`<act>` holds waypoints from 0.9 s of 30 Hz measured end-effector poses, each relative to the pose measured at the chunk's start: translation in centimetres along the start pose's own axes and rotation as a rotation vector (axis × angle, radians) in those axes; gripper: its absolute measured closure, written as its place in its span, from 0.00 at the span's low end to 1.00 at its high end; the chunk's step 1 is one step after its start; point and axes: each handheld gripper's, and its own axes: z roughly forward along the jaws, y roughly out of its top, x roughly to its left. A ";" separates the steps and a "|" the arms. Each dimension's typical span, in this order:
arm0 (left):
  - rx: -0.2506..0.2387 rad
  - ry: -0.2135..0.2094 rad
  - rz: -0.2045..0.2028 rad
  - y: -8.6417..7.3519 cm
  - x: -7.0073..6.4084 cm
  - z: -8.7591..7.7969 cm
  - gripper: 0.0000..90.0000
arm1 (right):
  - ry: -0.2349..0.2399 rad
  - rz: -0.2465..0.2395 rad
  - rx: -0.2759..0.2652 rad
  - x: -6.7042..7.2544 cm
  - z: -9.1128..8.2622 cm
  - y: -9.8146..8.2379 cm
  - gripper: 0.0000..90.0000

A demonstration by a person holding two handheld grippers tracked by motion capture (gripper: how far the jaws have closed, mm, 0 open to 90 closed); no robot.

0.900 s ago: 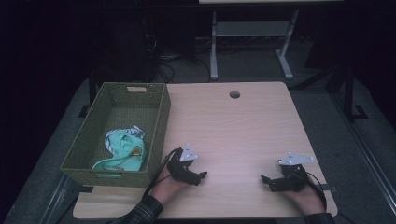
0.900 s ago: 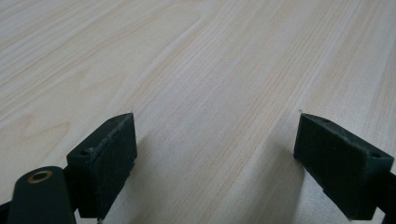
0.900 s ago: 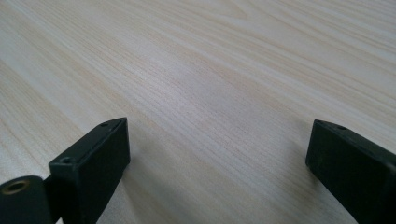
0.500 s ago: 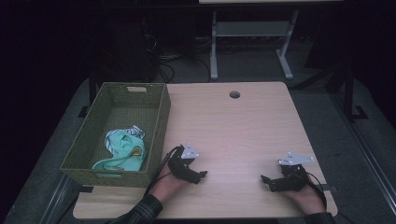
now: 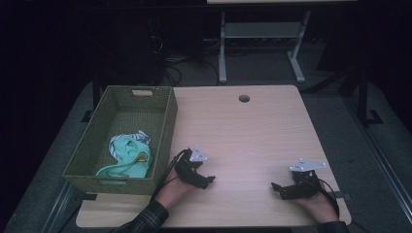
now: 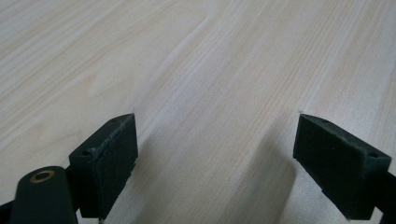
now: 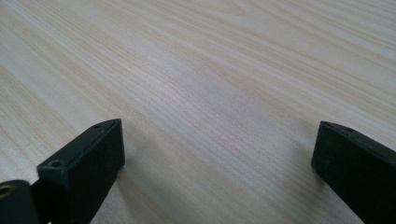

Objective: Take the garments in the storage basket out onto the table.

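Note:
My left gripper (image 5: 208, 180) rests low on the pale wooden table (image 5: 243, 131) near its front edge, just right of the green woven basket (image 5: 165, 131). Its jaws stand wide apart over bare wood in the left gripper view (image 6: 215, 154), with nothing between them. My right gripper (image 5: 278, 189) lies near the table's front right corner, pointing left. Its jaws are also spread wide over bare wood in the right gripper view (image 7: 217, 163), holding nothing. A crumpled mint-green and white cloth (image 5: 127, 154) lies inside the basket at its near end.
The basket stands along the table's left edge. A round cable hole (image 5: 244, 98) sits near the far edge. Beyond the table a white metal stand (image 5: 260, 39) rises from the dark floor. Cables trail from both grippers toward the person's sleeves.

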 end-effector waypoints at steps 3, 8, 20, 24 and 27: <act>-0.004 0.000 0.003 0.1 0.1 -0.1 0.15 | -0.002 0.003 0.003 0.0 0.0 0.0 0.02; -0.018 -0.008 -0.002 0.3 0.1 -0.5 0.15 | -0.010 0.013 0.011 0.0 0.1 0.0 0.00; -0.043 -0.016 -0.006 0.9 0.2 -1.1 0.15 | -0.011 0.016 0.011 0.0 0.1 0.0 0.00; -0.062 -0.019 -0.016 1.2 0.4 -1.6 0.15 | -0.009 0.013 0.011 0.0 0.1 0.0 0.00; -0.062 -0.022 -0.013 1.3 0.4 -1.7 0.15 | -0.009 0.011 0.011 0.0 0.1 0.0 0.00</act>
